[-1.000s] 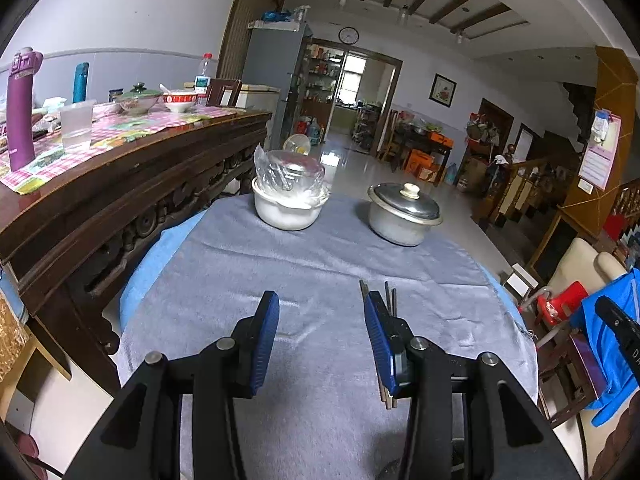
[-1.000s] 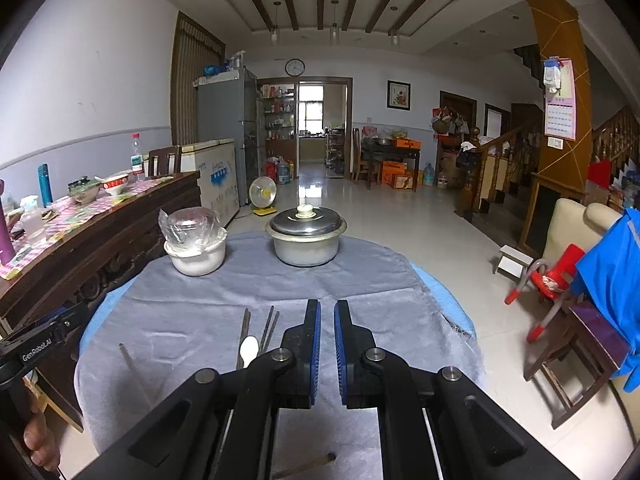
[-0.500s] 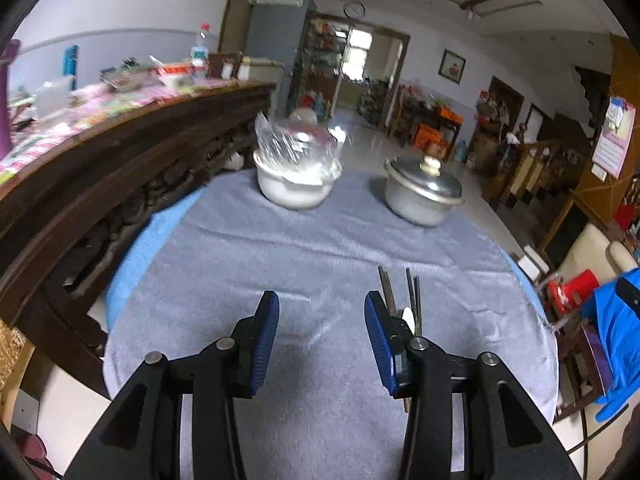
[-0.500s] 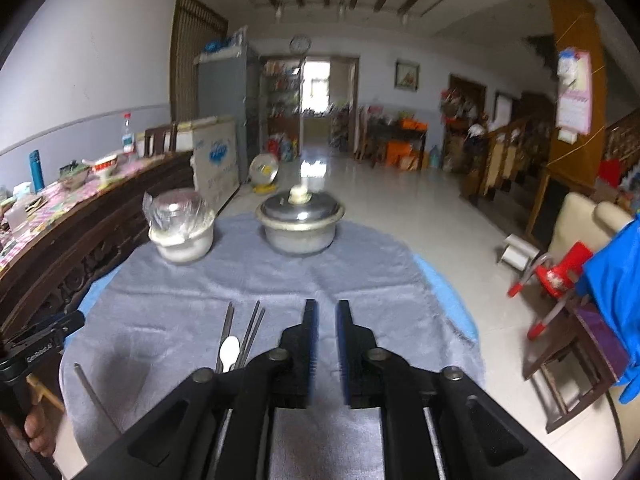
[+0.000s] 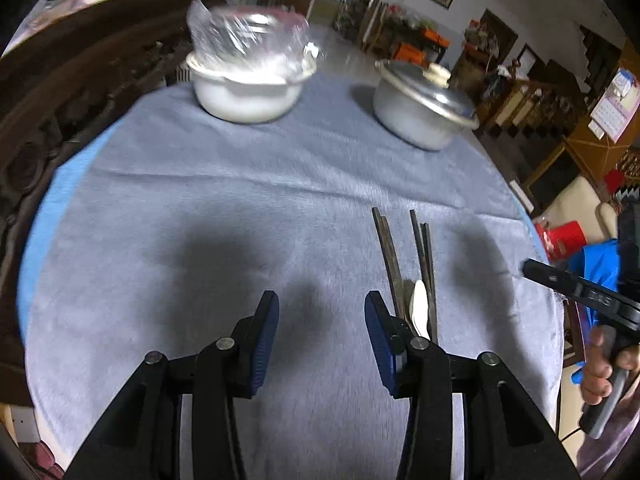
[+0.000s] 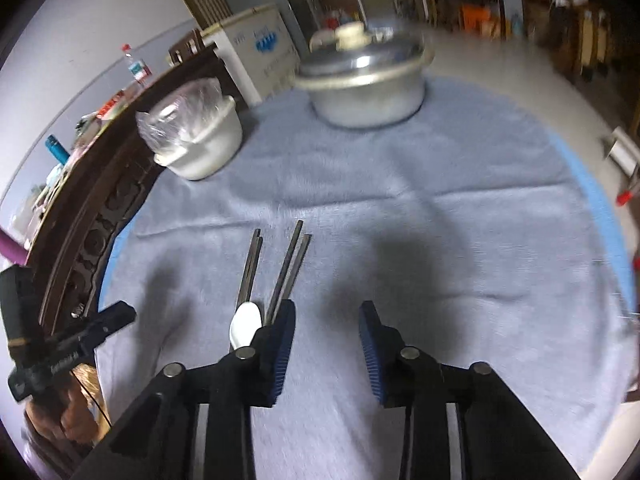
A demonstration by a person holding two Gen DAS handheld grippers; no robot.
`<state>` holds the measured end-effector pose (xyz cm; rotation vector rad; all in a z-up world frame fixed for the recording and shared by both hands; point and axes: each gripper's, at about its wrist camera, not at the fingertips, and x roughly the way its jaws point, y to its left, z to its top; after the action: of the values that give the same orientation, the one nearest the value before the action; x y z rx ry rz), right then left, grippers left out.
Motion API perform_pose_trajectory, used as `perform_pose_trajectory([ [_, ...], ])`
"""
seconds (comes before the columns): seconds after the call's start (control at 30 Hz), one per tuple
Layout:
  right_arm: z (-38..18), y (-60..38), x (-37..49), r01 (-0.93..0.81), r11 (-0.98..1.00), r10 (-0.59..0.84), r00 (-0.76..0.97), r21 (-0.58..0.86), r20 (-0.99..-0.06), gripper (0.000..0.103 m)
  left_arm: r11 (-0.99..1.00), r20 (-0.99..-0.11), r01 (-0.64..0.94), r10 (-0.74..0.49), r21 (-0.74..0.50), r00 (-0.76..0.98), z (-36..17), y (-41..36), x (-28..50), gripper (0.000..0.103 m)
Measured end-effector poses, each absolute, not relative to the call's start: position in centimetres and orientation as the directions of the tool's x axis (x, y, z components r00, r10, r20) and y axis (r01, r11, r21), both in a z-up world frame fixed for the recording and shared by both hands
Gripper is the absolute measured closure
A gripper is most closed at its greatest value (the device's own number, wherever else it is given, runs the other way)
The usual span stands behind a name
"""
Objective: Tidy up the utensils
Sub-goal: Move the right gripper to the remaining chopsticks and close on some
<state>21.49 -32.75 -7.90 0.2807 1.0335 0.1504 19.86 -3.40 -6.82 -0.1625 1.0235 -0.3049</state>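
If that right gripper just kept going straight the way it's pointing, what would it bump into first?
Probably the gray tablecloth: the right gripper, jaws open, points down at bare cloth. The chopsticks and white spoon lie off to its left. The lidded metal pot sits farther on; depth is unclear.

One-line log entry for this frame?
left gripper open, empty | right gripper open, empty | chopsticks, white spoon on grey cloth
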Motion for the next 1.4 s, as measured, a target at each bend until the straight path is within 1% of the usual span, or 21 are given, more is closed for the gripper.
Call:
perform_pose_trajectory([
  [0.13,-11.1,-31.8,25.5,0.031,0.942,0.281,0.468,0.333,-0.838,0.075,0.948,-0.839,0.183,-0.317,-0.262,0.443,-8.3,-4.9,22.6,0.058],
  [0.2,-12.2,-31.4,27.0,0.037,0.939,0.290,0.449,0.342,-0.845,0.079,0.948,-0.850,0.195,-0.312,-0.250,0.424,-9.2,-5.8,24.0,0.058],
  [0.3,-13.4,-30.7,28.7,0.045,0.935,0.299,0.434,0.352,-0.850,0.080,0.947,-0.861,0.207,-0.313,-0.247,0.401,-10.3,-6.8,25.4,0.058],
  [0.43,-14.5,-29.7,29.7,0.046,0.944,0.277,0.431,0.328,-0.859,0.080,0.941,-0.863,0.222,-0.326,-0.256,0.387,-11.0,-7.5,26.7,0.058],
  [0.5,-14.6,-29.1,29.8,0.037,0.956,0.244,0.449,0.291,-0.859,0.084,0.939,-0.862,0.226,-0.331,-0.260,0.383,-11.2,-7.7,27.2,0.058],
  [0.6,-14.5,-28.5,29.9,0.023,0.969,0.210,0.460,0.247,-0.863,0.085,0.936,-0.864,0.230,-0.338,-0.266,0.374,-11.4,-8.0,28.0,0.058],
  [0.73,-14.4,-27.3,29.1,-0.037,0.990,0.135,0.476,0.133,-0.869,0.090,0.928,-0.860,0.252,-0.354,-0.274,0.367,-11.4,-9.5,29.3,0.058],
  [0.8,-14.4,-27.4,28.8,-0.044,0.993,0.116,0.478,0.108,-0.871,0.091,0.923,-0.862,0.263,-0.363,-0.281,0.354,-11.5,-10.5,30.1,0.058],
  [0.93,-14.3,-28.6,28.2,-0.026,0.995,0.095,0.484,0.094,-0.870,0.091,0.922,-0.880,0.268,-0.358,-0.280,0.311,-11.9,-12.4,32.0,0.058],
  [1.0,-14.4,-29.4,27.9,-0.012,0.994,0.099,0.486,0.107,-0.868,0.091,0.923,-0.892,0.258,-0.354,-0.285,0.280,-12.3,-13.1,32.9,0.058],
  [1.13,-14.3,-30.8,27.4,0.012,0.988,0.126,0.485,0.151,-0.865,0.091,0.929,-0.900,0.250,-0.338,-0.273,0.276,-12.4,-13.5,33.5,0.058],
  [1.17,-14.3,-31.0,27.5,0.015,0.987,0.134,0.484,0.161,-0.865,0.091,0.930,-0.900,0.248,-0.336,-0.271,0.276,-12.4,-13.5,33.6,0.061],
  [1.2,-14.3,-31.2,27.5,0.019,0.985,0.141,0.482,0.171,-0.865,0.091,0.935,-0.905,0.249,-0.319,-0.251,0.283,-12.4,-13.6,33.6,0.072],
  [1.27,-14.4,-31.3,27.7,0.029,0.982,0.152,0.479,0.189,-0.865,0.091,0.949,-0.916,0.256,-0.260,-0.184,0.305,-12.5,-13.7,33.6,0.087],
  [1.4,-14.4,-31.6,27.6,0.051,0.975,0.166,0.471,0.215,-0.866,0.092,0.937,-0.911,0.264,-0.301,-0.228,0.282,-12.7,-12.1,33.5,0.094],
])
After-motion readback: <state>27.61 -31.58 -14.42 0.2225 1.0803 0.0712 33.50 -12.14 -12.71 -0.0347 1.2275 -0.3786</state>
